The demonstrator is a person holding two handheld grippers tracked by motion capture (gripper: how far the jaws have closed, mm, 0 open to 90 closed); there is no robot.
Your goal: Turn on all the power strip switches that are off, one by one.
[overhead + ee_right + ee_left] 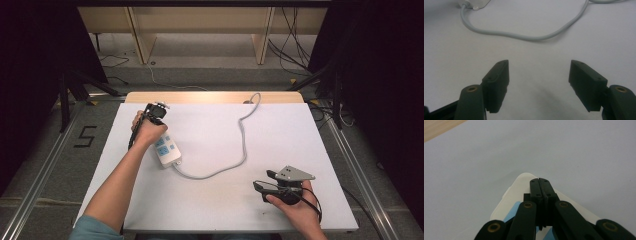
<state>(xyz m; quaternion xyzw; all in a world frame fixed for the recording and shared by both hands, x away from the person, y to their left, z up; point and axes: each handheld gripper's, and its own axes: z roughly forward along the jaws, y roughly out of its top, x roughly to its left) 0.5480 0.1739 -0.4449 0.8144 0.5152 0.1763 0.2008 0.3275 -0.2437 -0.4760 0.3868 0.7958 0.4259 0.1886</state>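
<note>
In the high view, a white plastic power strip (166,148) with blue sockets is lying at nine o'clock on the table (280,125), long axis running eleven to five, grey cord (243,145) curving to twelve. In the left gripper view, the left gripper (540,180) is hovering over the strip, fingers clenched on nothing. In the right gripper view, the right gripper (539,72) is resting with fingers released.

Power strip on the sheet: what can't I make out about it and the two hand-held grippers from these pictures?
- Power strip: far end under the left hand, high view; sockets too small.
- Left hand-held gripper: its shut jaws cover the strip's top in its own view; contact unclear.
- Cable: far end leaves the table edge, plug hidden.
- Right hand-held gripper: open, nothing between the jaws.
</note>
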